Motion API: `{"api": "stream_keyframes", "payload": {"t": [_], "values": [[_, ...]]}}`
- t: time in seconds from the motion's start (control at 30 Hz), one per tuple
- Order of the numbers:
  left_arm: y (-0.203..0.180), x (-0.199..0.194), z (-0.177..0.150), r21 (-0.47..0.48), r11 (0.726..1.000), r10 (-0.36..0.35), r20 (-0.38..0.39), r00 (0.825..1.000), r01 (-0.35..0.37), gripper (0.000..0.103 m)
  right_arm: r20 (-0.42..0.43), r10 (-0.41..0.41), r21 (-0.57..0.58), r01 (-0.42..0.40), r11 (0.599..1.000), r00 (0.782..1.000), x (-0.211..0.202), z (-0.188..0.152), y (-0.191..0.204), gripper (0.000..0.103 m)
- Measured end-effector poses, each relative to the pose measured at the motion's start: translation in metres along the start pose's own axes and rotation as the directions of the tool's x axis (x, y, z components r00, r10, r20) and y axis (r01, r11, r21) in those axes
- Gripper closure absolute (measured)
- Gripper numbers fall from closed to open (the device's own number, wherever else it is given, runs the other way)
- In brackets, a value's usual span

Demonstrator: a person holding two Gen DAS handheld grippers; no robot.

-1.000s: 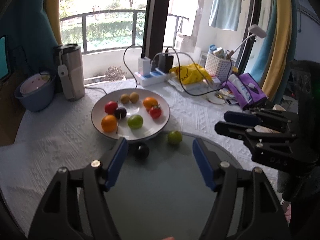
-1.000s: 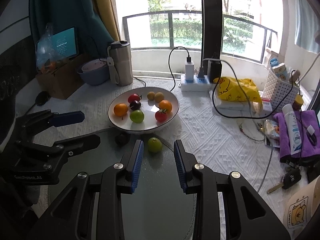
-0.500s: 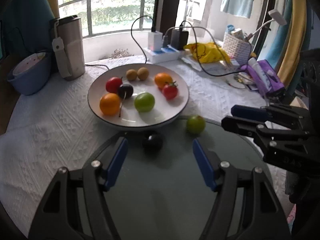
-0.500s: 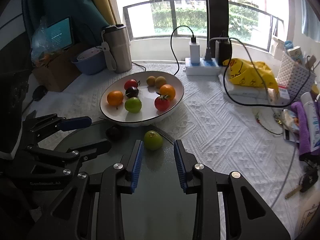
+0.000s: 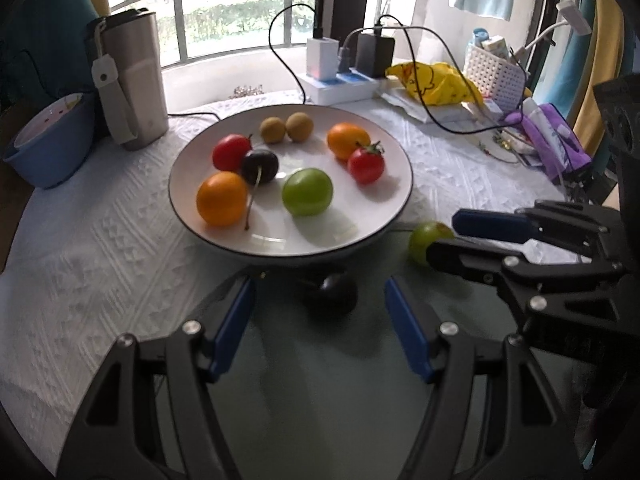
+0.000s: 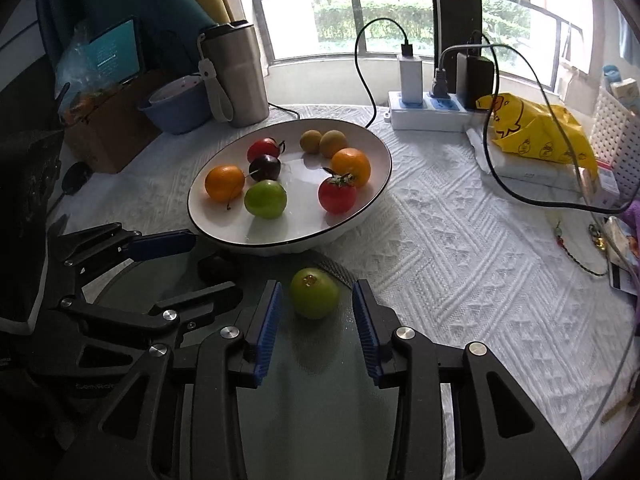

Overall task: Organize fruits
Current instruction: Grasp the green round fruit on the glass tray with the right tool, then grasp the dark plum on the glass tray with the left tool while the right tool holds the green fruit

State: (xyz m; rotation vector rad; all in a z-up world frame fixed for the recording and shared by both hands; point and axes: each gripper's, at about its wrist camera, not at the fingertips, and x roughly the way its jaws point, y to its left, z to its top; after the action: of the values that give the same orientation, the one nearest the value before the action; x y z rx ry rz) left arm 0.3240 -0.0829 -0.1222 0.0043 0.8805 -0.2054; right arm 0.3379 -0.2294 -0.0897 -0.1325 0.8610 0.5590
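Bare glass top [image 6: 316, 380] in front — room to move; white plate [image 5: 394, 204] of fruit blocks the way behind it.

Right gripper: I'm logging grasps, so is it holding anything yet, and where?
Nothing held. The right gripper has just been opening; the green fruit sits untouched between its fingers.

Both grippers are the same build: matte black, kinda skeletal linkage arms with triangular cutouts, and shiny silver screw heads at the pivots. On the left gripper [image 5: 320, 330] the finger pads [image 5: 234, 326] are smooth blue strips on the inner faces. On the right gripper [image 6: 318, 330] the blue pads [image 6: 268, 330] look ribbed, with fine teeth along the edge. The left one's body has faint embossed lettering behind the fingers, too dark to read. No hands or sleeves visible.
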Motion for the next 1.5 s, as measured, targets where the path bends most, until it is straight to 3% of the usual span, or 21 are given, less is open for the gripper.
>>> {"api": "stream_keyframes", "payload": {"t": [0.27,0.43,0.5,0.8,1.5], "values": [[0.002,0.006,-0.001,0.009,1.0,-0.011,-0.017,1.0,0.011,0.041,-0.029,0.0,-0.009,0.0,1.0,1.0,0.016,-0.001,0.0,0.064],[-0.003,0.008,0.001,0.045,0.999,-0.016,-0.017,1.0,0.017,0.055,-0.029,-0.011,-0.027,0.011,1.0,1.0,0.018,-0.001,0.003,0.065],[-0.004,0.008,0.002,0.047,0.999,-0.013,-0.017,1.0,0.014,0.061,-0.03,-0.013,-0.032,0.012,0.999,0.999,0.018,0.0,0.004,0.069],[-0.005,0.004,-0.002,0.049,0.998,-0.025,-0.018,1.0,0.026,0.074,-0.031,-0.02,-0.049,0.019,0.999,0.999,0.017,0.0,0.008,0.073],[-0.017,-0.054,-0.011,0.057,0.997,-0.064,0.064,0.996,0.06,0.075,0.06,-0.067,-0.053,0.07,0.996,0.996,-0.039,0.001,0.017,0.073]]}}
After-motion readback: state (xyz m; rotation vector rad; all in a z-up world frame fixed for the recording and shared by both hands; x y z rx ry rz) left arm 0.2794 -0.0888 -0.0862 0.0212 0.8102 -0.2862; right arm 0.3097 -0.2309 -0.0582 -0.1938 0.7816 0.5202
